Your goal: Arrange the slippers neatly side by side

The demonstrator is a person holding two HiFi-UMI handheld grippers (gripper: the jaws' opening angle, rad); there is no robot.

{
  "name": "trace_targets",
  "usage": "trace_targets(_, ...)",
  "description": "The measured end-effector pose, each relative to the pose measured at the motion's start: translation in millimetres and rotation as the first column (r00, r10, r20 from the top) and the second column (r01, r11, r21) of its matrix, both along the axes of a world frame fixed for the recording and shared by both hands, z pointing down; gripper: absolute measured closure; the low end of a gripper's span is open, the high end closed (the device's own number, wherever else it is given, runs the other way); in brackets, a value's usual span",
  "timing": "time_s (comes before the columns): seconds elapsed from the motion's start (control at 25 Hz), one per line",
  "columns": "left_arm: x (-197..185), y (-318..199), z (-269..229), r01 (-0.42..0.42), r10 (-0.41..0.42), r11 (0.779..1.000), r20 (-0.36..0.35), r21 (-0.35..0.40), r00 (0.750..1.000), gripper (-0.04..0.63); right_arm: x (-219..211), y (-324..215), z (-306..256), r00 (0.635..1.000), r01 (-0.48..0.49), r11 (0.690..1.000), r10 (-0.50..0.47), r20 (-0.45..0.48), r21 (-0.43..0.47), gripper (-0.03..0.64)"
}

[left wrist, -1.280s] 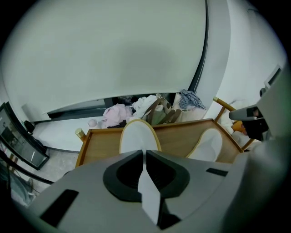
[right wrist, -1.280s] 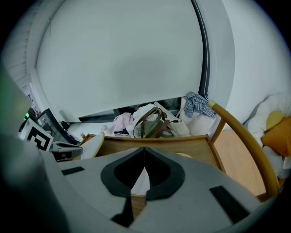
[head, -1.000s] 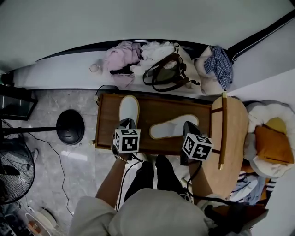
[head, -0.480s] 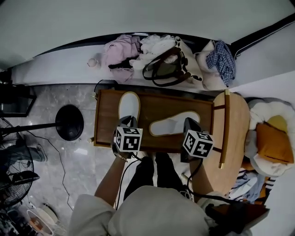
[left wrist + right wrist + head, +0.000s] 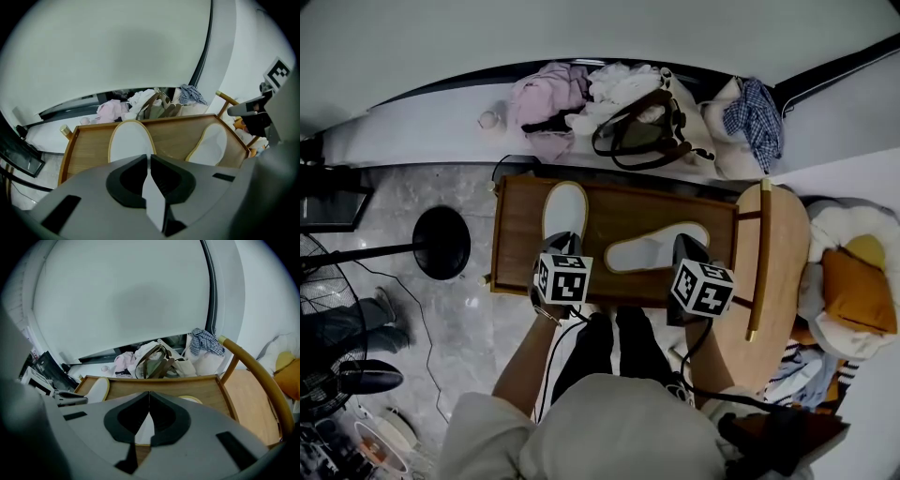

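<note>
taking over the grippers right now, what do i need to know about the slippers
Left gripper: jaws together, over the near end of the left slipper; a grip can't be confirmed.
Right gripper: jaws together, over one end of the right slipper.
Both slippers lie on the wooden tray: left one points straight away, right one slanted, apart from it.
Done: nothing yet. Left: turn the right slipper parallel and set it beside the left one.

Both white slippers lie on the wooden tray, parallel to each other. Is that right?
No. Both lie on the wooden tray, but not parallel: the left slipper points away, while the right slipper lies nearly crosswise. The head view shows it.
</note>
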State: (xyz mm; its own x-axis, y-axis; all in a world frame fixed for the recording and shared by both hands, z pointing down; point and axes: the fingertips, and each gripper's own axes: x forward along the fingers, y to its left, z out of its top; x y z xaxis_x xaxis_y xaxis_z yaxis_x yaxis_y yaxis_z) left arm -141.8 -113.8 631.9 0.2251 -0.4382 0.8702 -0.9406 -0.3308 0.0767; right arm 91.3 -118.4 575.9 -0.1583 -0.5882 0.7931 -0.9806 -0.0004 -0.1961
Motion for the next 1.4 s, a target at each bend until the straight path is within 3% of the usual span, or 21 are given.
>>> trace_targets(0.4,-2,-2,0,0.043,-0.043,0.999,-0.013,0.007,0.999,0.558,3,1,2,1.000,0.002,1.000,-0.002,-0.001,-0.004,0.583)
trace_targets(0.76,1,-2,-9,0.059,-0.058,0.998,-0.044,0.020,0.997,0.506,5,3,-4,1.000,0.013,1.000,-0.013,0.000,0.008,0.583)
trace_targets(1.4,1,-2,-52,0.119,-0.109,0.987,-0.094,0.107,0.990,0.500,10,10,-44,0.999,0.032,0.996,-0.030,-0.017,0.084,0.583)
